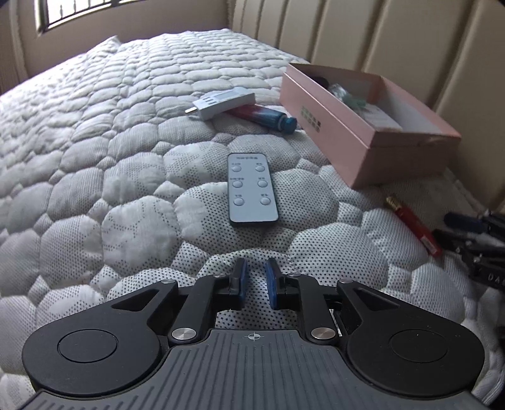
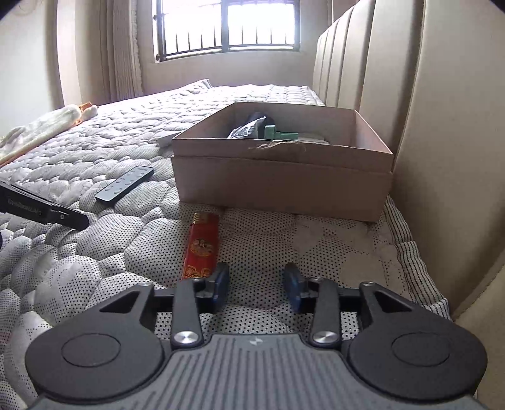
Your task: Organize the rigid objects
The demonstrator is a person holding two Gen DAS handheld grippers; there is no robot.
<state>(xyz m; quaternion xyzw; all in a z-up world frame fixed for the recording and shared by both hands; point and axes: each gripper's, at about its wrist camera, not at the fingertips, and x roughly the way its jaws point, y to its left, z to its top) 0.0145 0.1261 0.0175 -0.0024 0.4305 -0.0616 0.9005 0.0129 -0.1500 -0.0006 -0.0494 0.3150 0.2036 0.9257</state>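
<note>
A grey remote (image 1: 251, 187) with round buttons lies flat on the quilted mattress, a short way ahead of my left gripper (image 1: 256, 263). That gripper's blue pads stand a narrow gap apart with nothing between them. An open pink box (image 1: 331, 126) sits at the right by the headboard, with a few items inside. A red lighter (image 2: 202, 243) lies in front of the box (image 2: 277, 186). My right gripper (image 2: 256, 268) is open and empty, and its left finger sits just right of the lighter's near end. The lighter (image 1: 413, 225) shows at the right of the left wrist view too.
A white gadget (image 1: 224, 102) rests across a red and blue tube (image 1: 265, 115) beyond the remote. The padded headboard (image 2: 442, 126) runs along the right. A pale folded cloth (image 2: 47, 126) lies far left, under the barred window (image 2: 227, 28).
</note>
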